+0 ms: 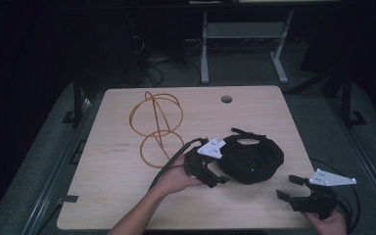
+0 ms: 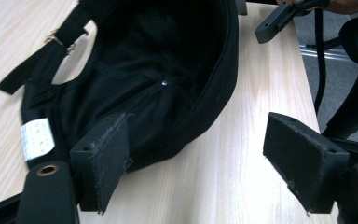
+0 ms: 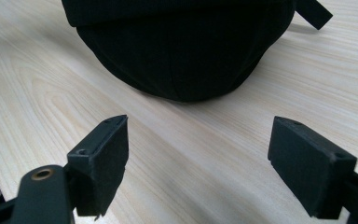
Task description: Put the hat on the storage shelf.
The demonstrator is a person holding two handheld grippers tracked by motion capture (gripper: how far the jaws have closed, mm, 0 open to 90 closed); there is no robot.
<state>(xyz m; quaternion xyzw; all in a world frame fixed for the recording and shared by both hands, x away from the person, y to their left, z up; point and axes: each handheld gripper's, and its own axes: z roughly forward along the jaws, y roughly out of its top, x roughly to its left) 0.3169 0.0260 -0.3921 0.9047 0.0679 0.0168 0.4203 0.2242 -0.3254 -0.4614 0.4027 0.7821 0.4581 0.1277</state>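
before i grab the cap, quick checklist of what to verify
1. Left gripper open: ok, jaws spread wide.
2. Left gripper at the black cap: ok, one jaw sits at the rim, inside facing up.
3. Right gripper open: ok.
4. Right gripper near the cap: not ok, a stretch of bare table lies between.
5. Yellow wire hoops out of the way: ok, left of the cap.
6. Strap free of jaws: ok.
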